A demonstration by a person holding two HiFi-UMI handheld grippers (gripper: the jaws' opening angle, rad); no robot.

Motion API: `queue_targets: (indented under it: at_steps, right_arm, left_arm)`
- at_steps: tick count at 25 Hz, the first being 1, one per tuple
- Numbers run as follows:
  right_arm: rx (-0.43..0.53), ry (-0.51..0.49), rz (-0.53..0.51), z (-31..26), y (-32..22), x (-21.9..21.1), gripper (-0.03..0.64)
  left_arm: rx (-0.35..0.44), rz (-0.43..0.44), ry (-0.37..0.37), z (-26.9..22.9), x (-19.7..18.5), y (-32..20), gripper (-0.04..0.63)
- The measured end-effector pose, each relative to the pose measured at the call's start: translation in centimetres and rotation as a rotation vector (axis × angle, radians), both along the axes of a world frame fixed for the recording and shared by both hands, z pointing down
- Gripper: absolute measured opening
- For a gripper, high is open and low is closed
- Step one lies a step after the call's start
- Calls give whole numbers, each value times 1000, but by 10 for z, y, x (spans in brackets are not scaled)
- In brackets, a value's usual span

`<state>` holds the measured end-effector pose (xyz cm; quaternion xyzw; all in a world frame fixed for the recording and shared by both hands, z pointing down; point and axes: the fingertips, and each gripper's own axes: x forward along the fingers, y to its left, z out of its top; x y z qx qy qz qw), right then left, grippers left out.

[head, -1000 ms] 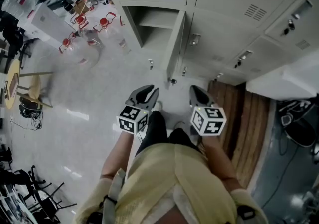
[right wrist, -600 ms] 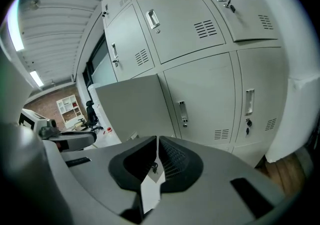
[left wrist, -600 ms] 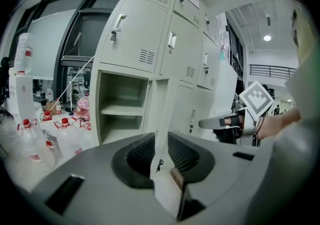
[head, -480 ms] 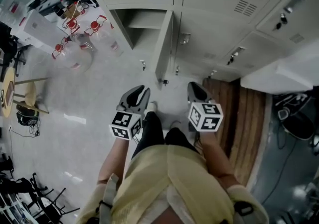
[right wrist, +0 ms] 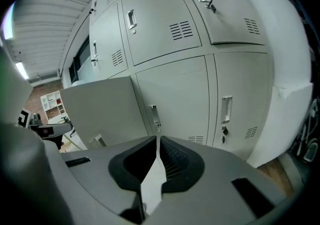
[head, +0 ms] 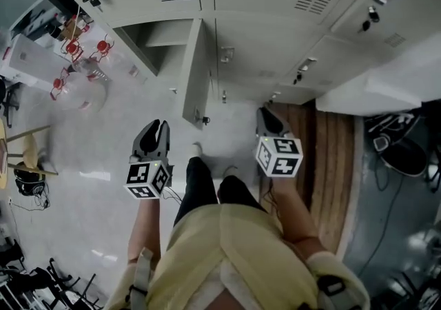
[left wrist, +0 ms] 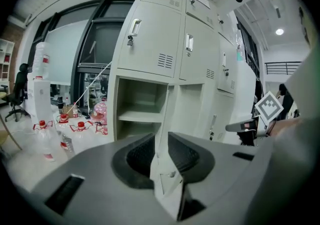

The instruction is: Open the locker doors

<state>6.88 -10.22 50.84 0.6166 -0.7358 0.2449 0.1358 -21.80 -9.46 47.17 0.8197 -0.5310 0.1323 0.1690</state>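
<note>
Grey-white steel lockers are filling the top of the head view. One lower locker door is standing swung out toward the person, baring a compartment with a shelf inside. The left gripper is pointing at the floor near that door's free edge. The right gripper is pointing toward the closed lower doors, next to some wooden planks. Red-capped water bottles are sitting on the floor at the far left.

In the left gripper view, the left gripper is holding its jaws partly apart with nothing between them. The locker door is showing just above the gap, with the bared compartment to its left. The right gripper is poking in at the right edge.

In the right gripper view, the right gripper is showing its jaws pressed together and gripping nothing. The locker door is spreading its flat face across the left. A closed door is standing straight ahead, with its handle just above the jaw tips.
</note>
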Motion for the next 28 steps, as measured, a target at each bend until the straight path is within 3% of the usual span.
queue_targets:
  at_steps: [8, 24, 28]
  right_arm:
    - [6, 12, 61, -1, -26, 40, 5]
    - [-15, 60, 163, -11, -30, 43, 5]
    - [-8, 56, 185, -8, -32, 59, 6]
  left_arm:
    - [38, -54, -26, -10, -6, -25, 81]
    - [-22, 44, -52, 8, -11, -46, 81]
    - [-53, -7, -66, 21, -18, -37, 81]
